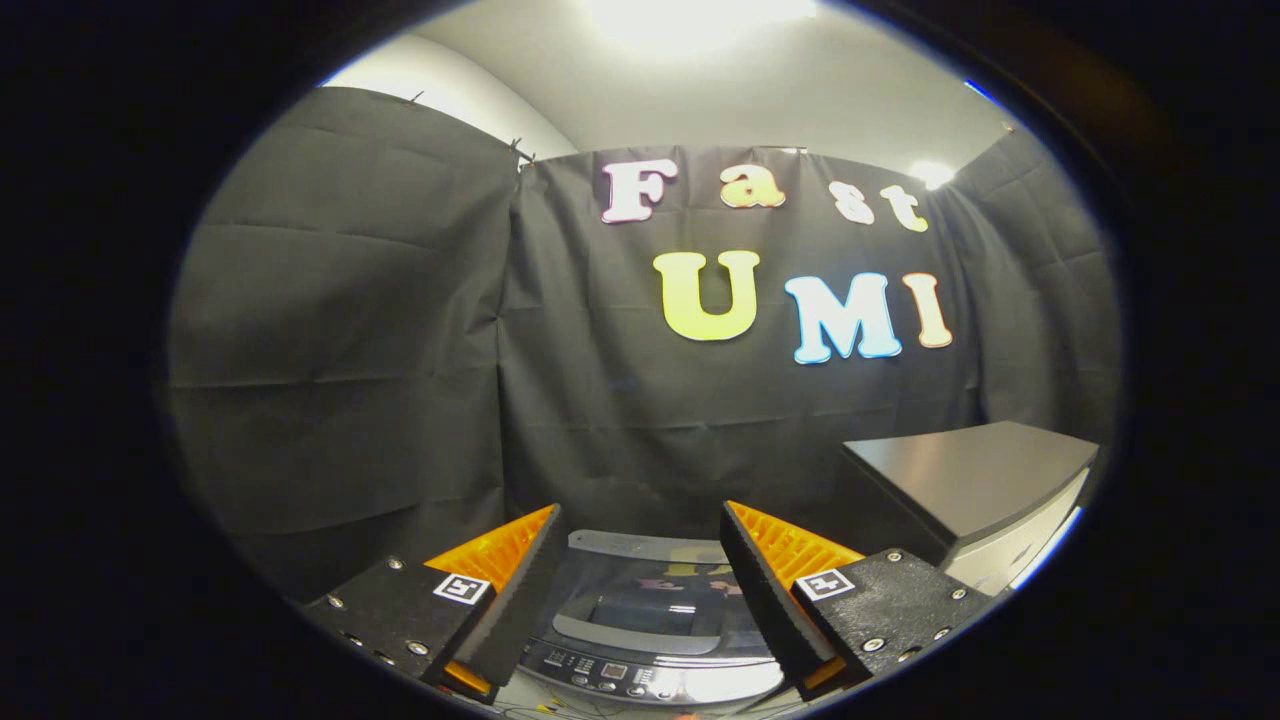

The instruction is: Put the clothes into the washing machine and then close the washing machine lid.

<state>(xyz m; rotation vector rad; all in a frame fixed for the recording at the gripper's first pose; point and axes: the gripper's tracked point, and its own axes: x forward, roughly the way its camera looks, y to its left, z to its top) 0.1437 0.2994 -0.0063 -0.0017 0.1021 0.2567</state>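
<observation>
Hovered over the washing machine (640,610) with the gripper (640,590) spread wide, nothing held; lid (650,590) lay flat and shut, no clothes anywhere, so fit either before loading or all done. Black cloth wall behind, grey cabinet (970,480) off right, bright ceiling light.

Nothing here reads clearly: the washing machine (650,640) has a control panel (610,675) whose small markings are too tiny to make out.
</observation>
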